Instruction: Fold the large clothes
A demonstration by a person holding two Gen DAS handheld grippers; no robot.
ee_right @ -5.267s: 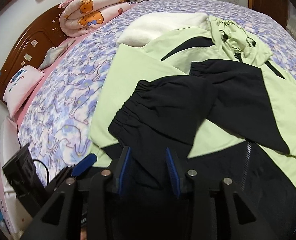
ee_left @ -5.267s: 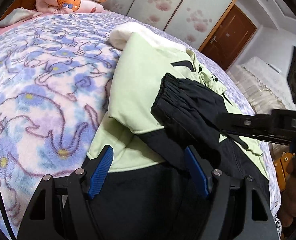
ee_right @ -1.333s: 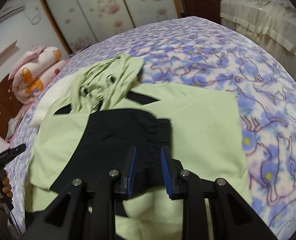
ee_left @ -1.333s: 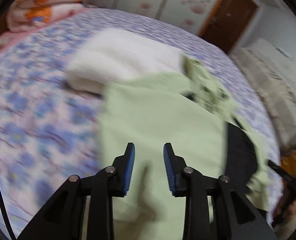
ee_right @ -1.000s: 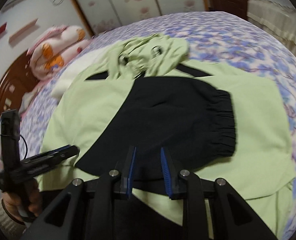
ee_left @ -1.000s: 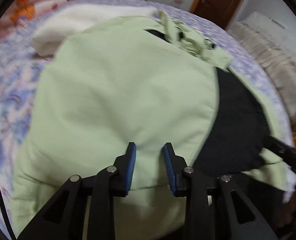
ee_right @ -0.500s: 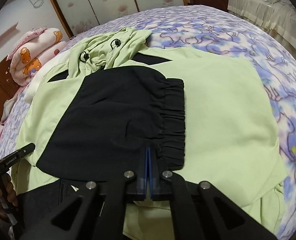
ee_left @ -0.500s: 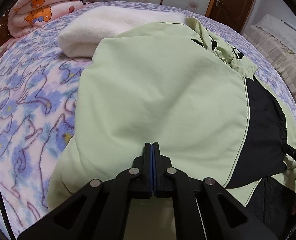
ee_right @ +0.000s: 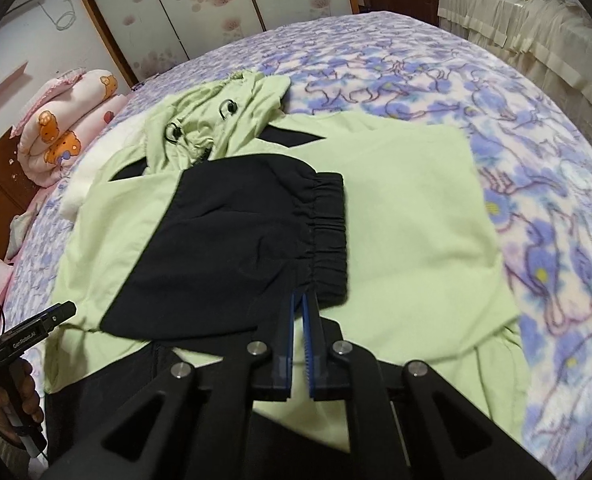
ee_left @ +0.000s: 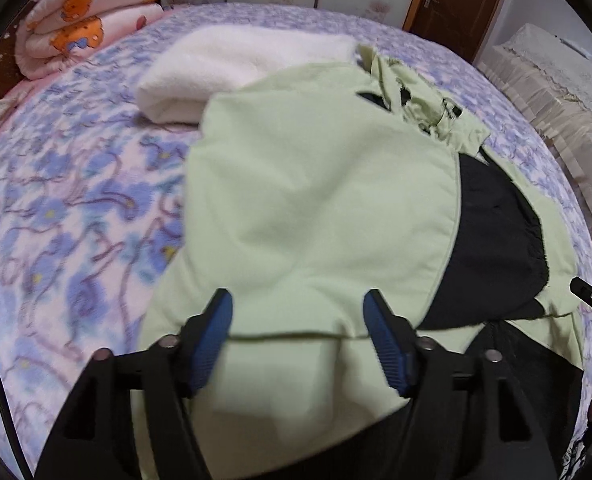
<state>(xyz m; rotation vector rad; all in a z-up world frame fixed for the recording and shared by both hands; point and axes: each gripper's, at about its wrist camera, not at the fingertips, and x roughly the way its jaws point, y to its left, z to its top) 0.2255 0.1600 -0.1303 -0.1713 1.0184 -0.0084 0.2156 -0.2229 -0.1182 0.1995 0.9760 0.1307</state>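
Ahead of both my tools the bed (ee_left: 56,208) fills the view, its purple floral blanket running off to every side, and on it lies the jacket (ee_left: 316,208), pale green with black panels, spread directly in front of and beneath the fingers. Beyond it, further from me, a white folded blanket (ee_left: 232,64) sits against its far left edge, and a rolled pink quilt (ee_left: 88,12) lies further off still. From the right view the black sleeve (ee_right: 248,248) is laid across the green body, its elastic cuff (ee_right: 328,232) just past my fingertips, with the hood (ee_right: 216,120) bunched at the far end. My left hand-held gripper (ee_left: 298,336) has just been opening and now stands wide over the near green hem, nothing between its pads. My right hand-held gripper (ee_right: 299,320) is closed almost pad to pad with only a sliver of gap; I see no cloth pinched in it, though its tips hang right over the sleeve's near edge. I judge this jacket light, soft and rather slick, likely to slide and billow, so I would take it by seamed edges: the hem corners or the gathered cuff, where layers give the pads something to bite.
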